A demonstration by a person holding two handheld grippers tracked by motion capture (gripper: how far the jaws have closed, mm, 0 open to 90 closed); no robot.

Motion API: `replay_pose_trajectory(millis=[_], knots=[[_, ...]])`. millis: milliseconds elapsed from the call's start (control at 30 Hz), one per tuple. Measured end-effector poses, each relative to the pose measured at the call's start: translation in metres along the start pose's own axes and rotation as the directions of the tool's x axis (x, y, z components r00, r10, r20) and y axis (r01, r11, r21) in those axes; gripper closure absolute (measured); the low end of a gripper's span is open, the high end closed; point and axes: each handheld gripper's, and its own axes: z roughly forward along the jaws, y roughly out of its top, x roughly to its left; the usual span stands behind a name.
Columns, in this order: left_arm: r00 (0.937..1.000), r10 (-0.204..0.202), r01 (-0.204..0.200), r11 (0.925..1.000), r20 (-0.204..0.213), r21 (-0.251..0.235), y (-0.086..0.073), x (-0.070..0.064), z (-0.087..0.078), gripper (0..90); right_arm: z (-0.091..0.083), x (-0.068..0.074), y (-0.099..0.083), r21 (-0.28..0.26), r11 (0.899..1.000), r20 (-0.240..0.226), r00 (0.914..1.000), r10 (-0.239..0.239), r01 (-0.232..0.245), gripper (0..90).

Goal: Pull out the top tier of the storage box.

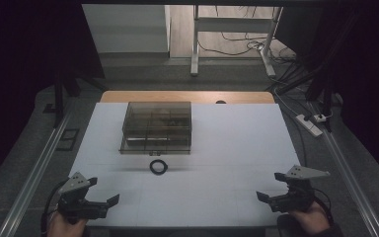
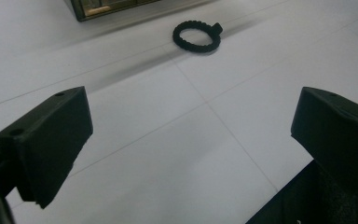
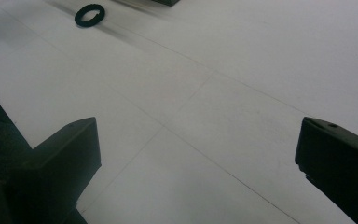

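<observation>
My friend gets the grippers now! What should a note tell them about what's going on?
Left gripper: open, empty, at the table's near left edge.
Right gripper: open, empty, at the near right edge.
Black ring: flat on the white table, just in front of the smoky clear organizer box, apart from both grippers.
Done: nothing picked up yet; the box looks shut.
Left: probably grab the ring and put it in the box.
</observation>
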Motion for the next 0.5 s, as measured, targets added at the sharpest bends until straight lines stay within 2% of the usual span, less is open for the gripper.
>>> replay_pose_trajectory(millis=[133,300,400,500], knots=[[1.0000,-0.004,0.004,0.9999,-0.006,0.013,-0.0003,-0.0001,0.0004,0.0,-0.0001,-0.0001,0.0000,-0.001,1.000,0.000,1.0000,0.000,0.000,0.0],[0.9996,0.022,-0.021,0.9984,-0.014,0.053,0.0013,-0.0033,0.0036,0.0,0.0000,0.0000,-0.0001,0.001,1.000,-0.001,1.0000,-0.002,0.002,0.0],[0.9996,0.026,-0.025,0.9984,-0.011,0.051,0.0014,-0.0037,0.0036,0.0,-0.0002,0.0000,-0.0005,-0.001,1.000,0.000,1.0000,-0.002,0.002,0.0],[0.9999,0.010,-0.010,0.9990,0.004,0.044,0.0010,-0.0012,0.0030,0.0,-0.0002,-0.0001,-0.0002,-0.002,1.000,-0.004,1.0000,-0.002,0.002,0.0]])
